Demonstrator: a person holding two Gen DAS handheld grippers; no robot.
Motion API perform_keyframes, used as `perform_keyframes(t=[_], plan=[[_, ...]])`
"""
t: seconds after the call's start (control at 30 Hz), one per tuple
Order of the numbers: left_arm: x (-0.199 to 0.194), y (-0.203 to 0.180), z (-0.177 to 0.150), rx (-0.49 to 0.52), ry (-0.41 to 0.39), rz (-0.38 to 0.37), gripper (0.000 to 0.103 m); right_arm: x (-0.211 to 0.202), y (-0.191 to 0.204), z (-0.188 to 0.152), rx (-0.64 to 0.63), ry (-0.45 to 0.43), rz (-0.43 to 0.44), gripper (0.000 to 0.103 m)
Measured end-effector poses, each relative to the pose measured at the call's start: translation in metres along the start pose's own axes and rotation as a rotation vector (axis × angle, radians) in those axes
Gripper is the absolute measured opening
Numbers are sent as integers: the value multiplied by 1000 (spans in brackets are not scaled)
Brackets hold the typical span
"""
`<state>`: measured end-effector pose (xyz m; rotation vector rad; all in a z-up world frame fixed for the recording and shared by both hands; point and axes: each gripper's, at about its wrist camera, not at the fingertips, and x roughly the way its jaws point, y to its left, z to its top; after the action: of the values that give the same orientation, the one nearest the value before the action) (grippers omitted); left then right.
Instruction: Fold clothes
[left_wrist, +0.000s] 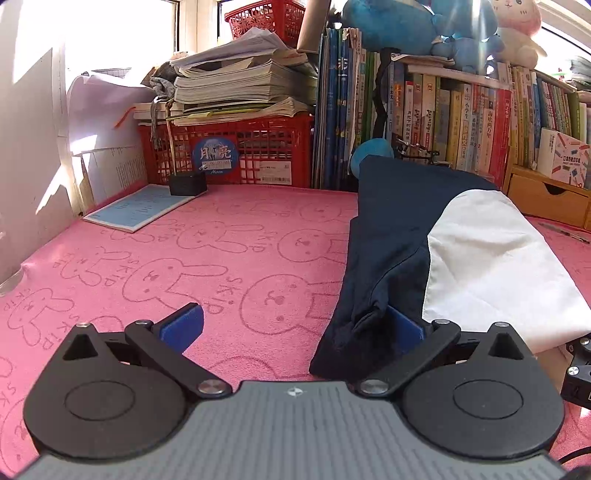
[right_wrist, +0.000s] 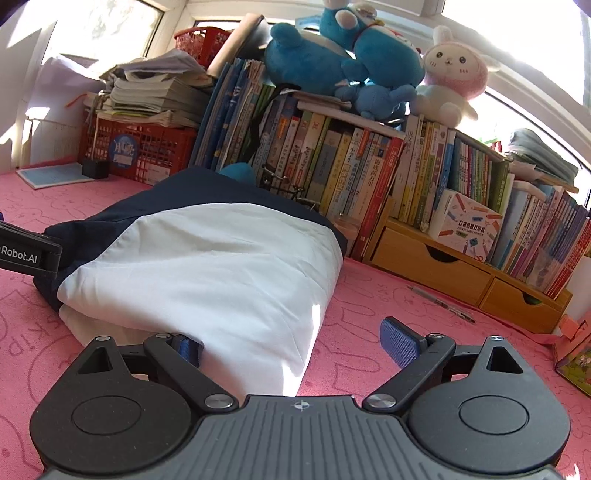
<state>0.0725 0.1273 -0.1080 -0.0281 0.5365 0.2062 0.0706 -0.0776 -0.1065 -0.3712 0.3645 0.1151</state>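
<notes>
One garment (left_wrist: 436, 258), navy and white, folded into a long bundle, lies on the worktop (left_wrist: 184, 258), which is covered by one pink rabbit-print cloth. In my left wrist view it runs from 5 o'clock up toward 1 o'clock; in my right wrist view it fills the middle, from 9 o'clock to the centre.

Tools, two. My left tool (left_wrist: 295, 325) is spread wide, holding nothing; its right pad (left_wrist: 402, 328) is pressed against the navy near edge of the garment, its left pad over bare cloth. My right tool (right_wrist: 295, 347) is likewise spread and empty; its left pad (right_wrist: 186, 349) is tucked against the white near edge, its right pad (right_wrist: 399, 345) clear over the cloth. The black body of my left tool shows at 9 o'clock in the right view, against the navy side.

Surroundings, right view: one pen (right_wrist: 443, 304) on the cloth at 3 o'clock. One wooden drawer unit (right_wrist: 443, 266) with two drawers behind it, rows of books (right_wrist: 332, 166) standing above. Soft toys on top: blue ones in a heap (right_wrist: 332, 55), count unclear, and one pink-and-white rabbit (right_wrist: 454, 74).

Left view: two red baskets, one (left_wrist: 229, 151) at 11 o'clock under a stack of papers (left_wrist: 236, 81), one (left_wrist: 266, 18) above it. One small black box (left_wrist: 187, 184) and one blue booklet (left_wrist: 140, 206) lie before the lower basket. Nothing lies on the garment.
</notes>
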Motion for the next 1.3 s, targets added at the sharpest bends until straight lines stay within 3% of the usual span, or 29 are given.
perform_keyframes(t=[0.23,0.3,0.37,0.43,0.57,0.63,0.7,0.83,0.9,1.03,1.23,1.27,1.3], plan=[[14,-5,-4,28,31,32,103,9,36,-6,-219,-36,-52,93],[16,-7,-5,53,30,40,103,16,33,-8,-223,-15,-100,87],[16,-9,-6,71,33,33,103,17,16,-13,-180,13,-84,88],[15,-12,-7,92,33,24,103,7,9,-21,-199,-6,-134,88],[13,-19,-10,136,34,7,103,-16,27,-44,-440,-153,-329,89],[12,-23,-11,158,34,-1,103,-12,23,-48,-447,-132,-320,91],[11,-23,-11,167,34,4,103,-2,7,-42,-323,-54,-222,91],[13,-22,-9,173,18,84,103,5,-17,-22,-64,65,11,89],[14,-21,-8,185,10,117,103,2,-14,-20,-32,83,58,89],[13,-18,-9,207,7,128,103,-13,-1,-29,-138,57,-37,93],[12,-3,-9,174,32,113,103,-19,4,-48,-288,0,-106,98],[11,-1,-8,167,36,122,103,-17,7,-48,-301,-4,-119,99],[10,2,-8,160,49,178,103,-15,10,-47,-315,-8,-133,99]])
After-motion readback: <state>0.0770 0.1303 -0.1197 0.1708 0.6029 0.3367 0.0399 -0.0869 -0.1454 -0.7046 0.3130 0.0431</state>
